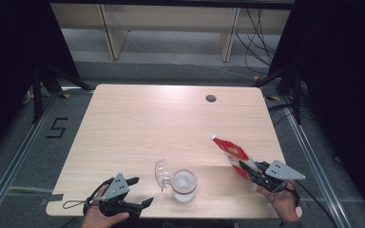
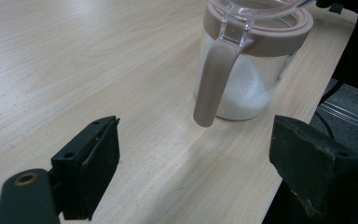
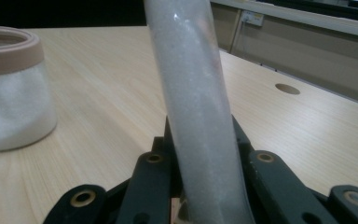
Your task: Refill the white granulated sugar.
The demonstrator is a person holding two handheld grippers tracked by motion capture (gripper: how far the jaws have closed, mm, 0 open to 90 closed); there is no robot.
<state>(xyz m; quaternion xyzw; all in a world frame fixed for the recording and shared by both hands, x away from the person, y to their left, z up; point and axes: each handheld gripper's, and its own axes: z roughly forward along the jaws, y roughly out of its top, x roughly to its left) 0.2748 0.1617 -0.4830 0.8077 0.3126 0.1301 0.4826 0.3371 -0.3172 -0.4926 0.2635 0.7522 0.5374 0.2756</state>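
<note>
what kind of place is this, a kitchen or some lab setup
Most likely a lab or recording workspace, not a kitchen: a bare wooden table stands between black curtains, loose cables run over the floor behind it, and a taped number marks the floor.

Black numeral "5" marked on the grey floor [image 1: 57, 128] left of the table [image 1: 138, 118]

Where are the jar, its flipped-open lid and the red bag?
jar [image 1: 184, 185]: high view, on its white contents seen through the open mouth.
lid [image 1: 161, 174]: high view, on the clear flap left of the jar.
red bag [image 1: 231, 153]: high view, on its printed face.
</note>
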